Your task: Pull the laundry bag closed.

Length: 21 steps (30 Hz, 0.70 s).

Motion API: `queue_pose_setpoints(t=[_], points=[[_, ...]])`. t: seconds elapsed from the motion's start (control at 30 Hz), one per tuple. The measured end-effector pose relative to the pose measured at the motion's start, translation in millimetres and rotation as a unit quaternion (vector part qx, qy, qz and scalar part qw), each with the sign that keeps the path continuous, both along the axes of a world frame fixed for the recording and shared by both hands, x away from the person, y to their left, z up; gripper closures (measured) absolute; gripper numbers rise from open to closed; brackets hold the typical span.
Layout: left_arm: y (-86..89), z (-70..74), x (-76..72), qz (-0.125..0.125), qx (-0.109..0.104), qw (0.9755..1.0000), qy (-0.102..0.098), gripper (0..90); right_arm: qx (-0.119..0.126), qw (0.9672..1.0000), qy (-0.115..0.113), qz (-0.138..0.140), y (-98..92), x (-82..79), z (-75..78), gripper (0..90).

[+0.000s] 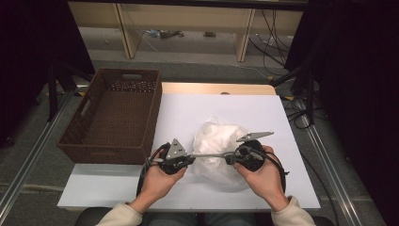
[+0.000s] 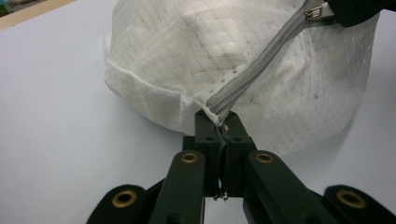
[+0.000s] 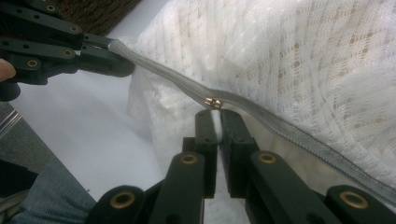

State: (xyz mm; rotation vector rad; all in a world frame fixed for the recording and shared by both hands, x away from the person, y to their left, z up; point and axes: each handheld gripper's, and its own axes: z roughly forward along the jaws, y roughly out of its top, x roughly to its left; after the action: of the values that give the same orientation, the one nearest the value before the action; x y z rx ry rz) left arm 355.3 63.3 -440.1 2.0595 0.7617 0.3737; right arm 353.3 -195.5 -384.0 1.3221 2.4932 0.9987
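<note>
Right between the two claws lies a white mesh laundry bag (image 1: 220, 148), bulging with pale fabric that shows through its netting, and a grey zipper (image 2: 252, 65) runs across its side. Beyond the left gripper (image 1: 189, 159), just off to its outer side, stands a dark brown rectangular wicker basket (image 1: 113, 117); what lies at its far end is too small to make out.

Bag and hands rest on a white tabletop (image 1: 188, 113) with a strip of light wood at its far edge. Past that edge, well away from the claws, stand wooden frame legs (image 1: 123, 28) on a grey floor with loose cables (image 1: 268, 28), and dark drapes hang at both sides.

The left gripper (image 2: 220, 126) is clamped tight on the end of the zipper tape, pulling it taut. The right gripper (image 3: 215, 119) is closed on the small metal zipper pull (image 3: 213, 102), partway along the zipper, its tips against the bag's mesh.
</note>
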Motion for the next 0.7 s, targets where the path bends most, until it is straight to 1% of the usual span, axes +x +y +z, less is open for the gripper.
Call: queue_pose_setpoints(t=[0.1, 0.13, 0.17, 0.2, 0.23, 0.4, 0.43, 0.47, 0.6, 0.63, 0.67, 0.7], points=[[0.5, -0.2, 0.3, -0.001, -0.002, 1.0, 0.004, 87.1, -0.001, 1.0, 0.0, 0.0, -1.3, 0.3, 0.3, 86.8], [0.4, -0.1, 0.2, 0.0, 0.0, 1.0, 0.0, 87.0, 0.0, 1.0, 0.0, -0.002, -1.4, 0.2, 0.2, 86.8], [0.4, -0.2, 0.4, -0.002, -0.001, 1.0, 0.001, 87.0, -0.009, 0.9999, -0.005, -0.009, -1.7, -0.6, 1.0, 86.8], [0.4, -0.2, 0.4, -0.001, -0.001, 1.0, 0.001, 87.0, 0.002, 0.9997, 0.013, -0.018, -0.2, -2.7, 1.5, 86.8], [0.3, -0.2, 0.1, 0.001, 0.0, 1.0, 0.001, 87.0, 0.003, 0.9999, 0.005, -0.009, -1.6, -1.0, 0.2, 86.8], [0.5, -0.3, 0.4, -0.001, -0.002, 1.0, 0.001, 87.0, 0.007, 0.9999, 0.007, -0.01, -2.4, -1.0, 0.1, 86.8], [0.3, -0.2, 0.0, 0.001, -0.001, 1.0, 0.002, 87.0, 0.0, 1.0, 0.0, -0.004, -3.3, 0.0, 0.1, 86.8], [0.1, -0.1, 0.0, 0.0, 0.0, 1.0, 0.0, 87.0, 0.002, 1.0, 0.003, 0.001, -4.2, 0.5, 0.3, 86.8], [0.3, -0.2, 0.0, 0.001, 0.001, 1.0, 0.0, 87.1, 0.0, 1.0, 0.0, -0.002, -3.9, 0.0, 0.0, 86.8], [0.7, -0.3, 0.4, -0.001, 0.0, 1.0, 0.001, 87.1, -0.007, 0.9999, -0.002, -0.009, -4.2, -0.8, 0.9, 86.8], [1.2, 0.0, 0.5, -0.002, 0.002, 1.0, 0.003, 87.0, 0.002, 0.9999, 0.006, -0.009, -3.9, -0.9, 0.3, 86.8], [1.0, -0.2, 0.4, -0.003, 0.0, 1.0, 0.005, 87.0, 0.003, 0.9999, 0.003, -0.01, -4.8, -0.5, 0.1, 86.8]])
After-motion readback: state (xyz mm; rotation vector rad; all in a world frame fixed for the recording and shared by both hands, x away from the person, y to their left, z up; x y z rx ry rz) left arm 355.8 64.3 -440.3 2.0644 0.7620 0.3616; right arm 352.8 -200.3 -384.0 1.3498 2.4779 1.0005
